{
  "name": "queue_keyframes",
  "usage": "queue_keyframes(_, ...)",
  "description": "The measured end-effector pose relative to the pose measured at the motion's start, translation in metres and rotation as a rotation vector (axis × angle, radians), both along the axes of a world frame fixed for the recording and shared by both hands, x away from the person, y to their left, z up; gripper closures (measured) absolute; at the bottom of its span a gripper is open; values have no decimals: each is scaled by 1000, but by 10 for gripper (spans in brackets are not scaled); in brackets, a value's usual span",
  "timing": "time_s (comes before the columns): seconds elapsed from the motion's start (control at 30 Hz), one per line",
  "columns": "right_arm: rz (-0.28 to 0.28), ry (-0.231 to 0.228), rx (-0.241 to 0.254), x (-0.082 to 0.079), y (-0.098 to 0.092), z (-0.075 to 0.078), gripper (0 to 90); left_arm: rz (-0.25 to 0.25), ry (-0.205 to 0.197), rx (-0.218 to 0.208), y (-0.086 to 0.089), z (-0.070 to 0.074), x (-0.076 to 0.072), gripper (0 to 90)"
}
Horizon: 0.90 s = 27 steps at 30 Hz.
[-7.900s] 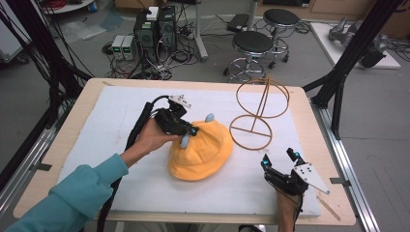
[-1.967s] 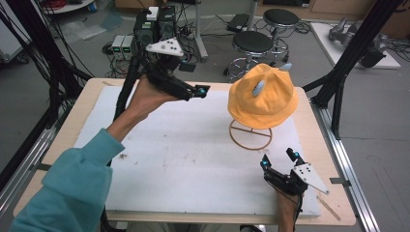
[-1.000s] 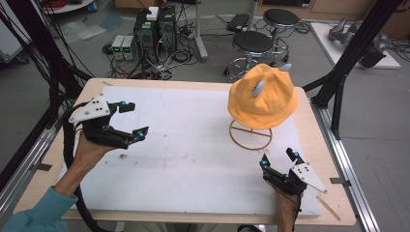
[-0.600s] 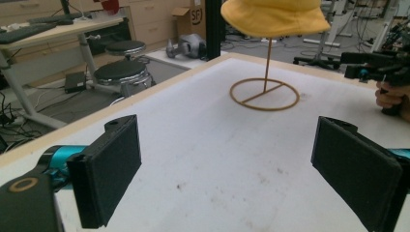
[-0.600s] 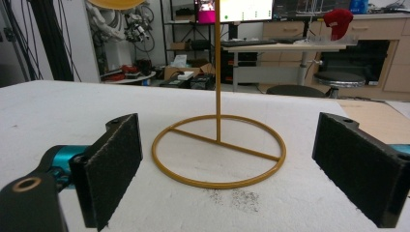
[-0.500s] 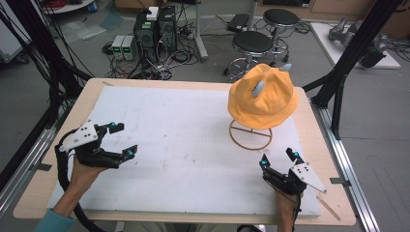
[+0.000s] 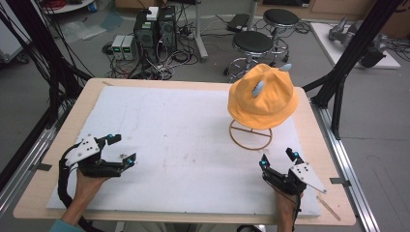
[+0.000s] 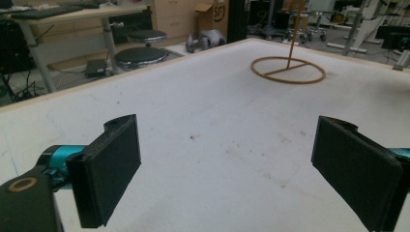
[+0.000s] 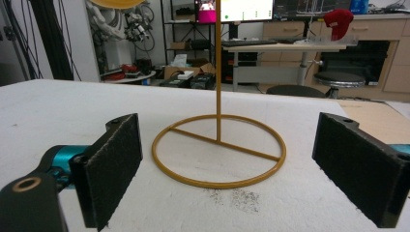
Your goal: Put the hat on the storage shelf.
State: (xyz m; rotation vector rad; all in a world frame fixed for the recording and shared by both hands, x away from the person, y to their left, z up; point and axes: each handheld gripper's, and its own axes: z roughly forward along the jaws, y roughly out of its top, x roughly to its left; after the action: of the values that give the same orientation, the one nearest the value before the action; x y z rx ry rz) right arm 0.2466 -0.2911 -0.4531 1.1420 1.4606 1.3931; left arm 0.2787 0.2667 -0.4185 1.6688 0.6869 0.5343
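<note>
Orange hat [image 7: 263,99] on stand [image 7: 251,135], both tongs open

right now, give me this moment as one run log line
hat: on stand | left claw: open, empty, near left | right claw: open, empty, facing stand base | mat: bare centre

Even indoor light, soft shadows, slightly grainy.

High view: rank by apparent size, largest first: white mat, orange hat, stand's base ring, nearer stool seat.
1. white mat
2. orange hat
3–4. stand's base ring and nearer stool seat: look alike, and the stool sits farther from the camera, so no ranking.
</note>
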Motion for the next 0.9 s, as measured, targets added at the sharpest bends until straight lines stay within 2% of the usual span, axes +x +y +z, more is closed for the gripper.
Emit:
queue_keyframes(0.17,2,3,-2,0,1,0,93,29,9,7,4,-11,-1,105)
queue_keyframes(0.27,3,3,-3,0,0,0,93,34,-4,6,6,-14,-1,105)
queue_keyframes(0.4,3,3,-4,0,1,0,93,33,3,-14,7,-20,0,105)
queue_keyframes(0.47,3,6,-4,0,1,0,93,38,6,-1,7,-23,0,105)
queue_keyframes(0.6,2,7,-6,0,1,0,93,44,2,-8,7,-27,-1,105)
queue_keyframes(0.63,2,5,-5,0,1,0,93,46,12,-9,8,-29,-1,105)
queue_keyframes(0.73,2,7,-3,0,1,0,93,49,3,-18,9,-29,-1,105)
queue_keyframes(0.9,0,5,-7,0,1,0,93,49,14,-28,10,-30,-1,105)
